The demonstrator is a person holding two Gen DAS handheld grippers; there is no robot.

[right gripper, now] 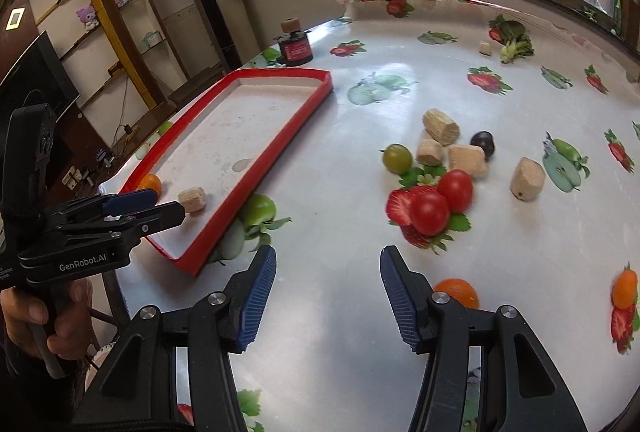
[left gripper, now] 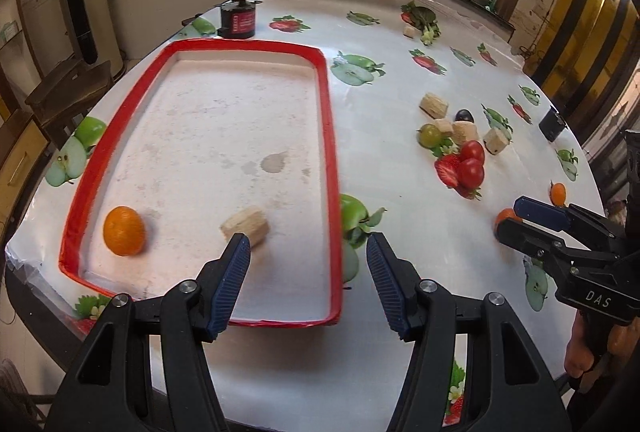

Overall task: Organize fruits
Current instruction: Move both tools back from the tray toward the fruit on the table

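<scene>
The red-rimmed tray (left gripper: 328, 135) serves as the collecting place: an orange (left gripper: 124, 231) and a cork-like block (left gripper: 245, 228) already lie in it. The left gripper (left gripper: 308, 252) hangs over its near end with jaws apart and empty, as if just freed. The right gripper (right gripper: 328, 272), jaws also apart and empty, points across the worktop (right gripper: 340, 312) toward two red tomatoes (right gripper: 440, 201), a green grape (right gripper: 397, 158) and a dark grape (right gripper: 483, 143), with another orange (right gripper: 456, 292) just beside its right jaw, probably next

Both wrist views low over table (left gripper: 280, 372), sharing tray (left gripper: 328, 135)
</scene>
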